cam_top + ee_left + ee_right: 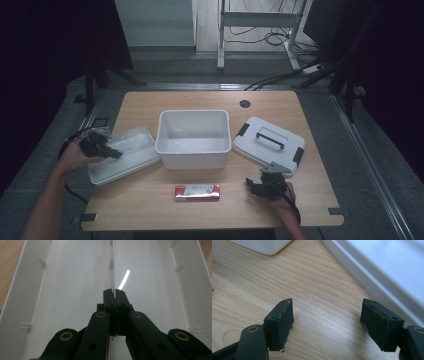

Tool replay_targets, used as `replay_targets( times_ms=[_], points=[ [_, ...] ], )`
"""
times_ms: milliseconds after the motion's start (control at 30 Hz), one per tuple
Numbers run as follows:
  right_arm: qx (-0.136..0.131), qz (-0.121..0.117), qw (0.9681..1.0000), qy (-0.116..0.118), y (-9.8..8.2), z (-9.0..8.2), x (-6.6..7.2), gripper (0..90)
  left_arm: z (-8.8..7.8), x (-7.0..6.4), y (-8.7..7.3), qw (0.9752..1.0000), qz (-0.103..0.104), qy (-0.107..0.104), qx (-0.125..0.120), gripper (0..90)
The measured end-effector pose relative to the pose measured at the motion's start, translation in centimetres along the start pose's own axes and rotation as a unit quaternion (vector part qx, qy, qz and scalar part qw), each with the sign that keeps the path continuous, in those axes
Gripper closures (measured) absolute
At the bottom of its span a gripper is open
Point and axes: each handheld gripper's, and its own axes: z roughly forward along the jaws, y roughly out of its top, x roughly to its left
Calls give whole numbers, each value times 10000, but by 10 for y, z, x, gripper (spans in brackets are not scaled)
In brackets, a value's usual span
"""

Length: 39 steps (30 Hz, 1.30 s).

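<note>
Left tongs (pixel 117 155) pressed together, nothing between, tips over the shallow white tray (pixel 127 161) at tabletop (pixel 150 200) left edge; in left gripper view tips (pixel 114 293) meet along tray's centre ridge, tray walls (pixel 15 297) on both sides. Contact with tray floor unclear. Right tongs (pixel 327 312) spread wide, empty, over bare wood just beside grey lid (pixel 270 145). Deep white bin (pixel 194 138) mid-table; red packet (pixel 197 192) near front edge, between both tongs.
</note>
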Motion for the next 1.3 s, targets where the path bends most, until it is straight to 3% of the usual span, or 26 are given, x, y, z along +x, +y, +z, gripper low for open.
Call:
replay_targets(
  times_ms=[333,567,767,833,967,1100,1233,1267,1300],
  points=[
    [2,-2,10000,0,0,0,0,262,18,-2,-4,9996,25,-82,268,897],
    [3,-11,10000,8,0,0,0,259,20,-2,-5,9997,23,-114,230,874],
    [4,-13,10000,-7,0,0,0,260,21,-4,-1,9999,27,-71,85,691],
    [-26,-146,9999,-4,0,-1,1,272,19,-6,1,10000,53,-14,14,627],
    [-133,-337,9988,315,8,-8,6,280,17,-6,2,10000,84,19,-13,583],
    [-148,-715,9948,709,26,-18,16,287,16,-5,0,10000,68,55,-2,562],
    [-170,-1144,9867,1144,48,-27,28,294,12,-4,0,10000,24,78,-50,547],
    [-170,-1144,9867,1144,48,-27,28,294,12,-4,0,10000,24,78,-50,543],
    [-146,-1346,9811,1385,60,-29,35,309,12,-5,1,9999,21,93,-41,540]
  ],
)
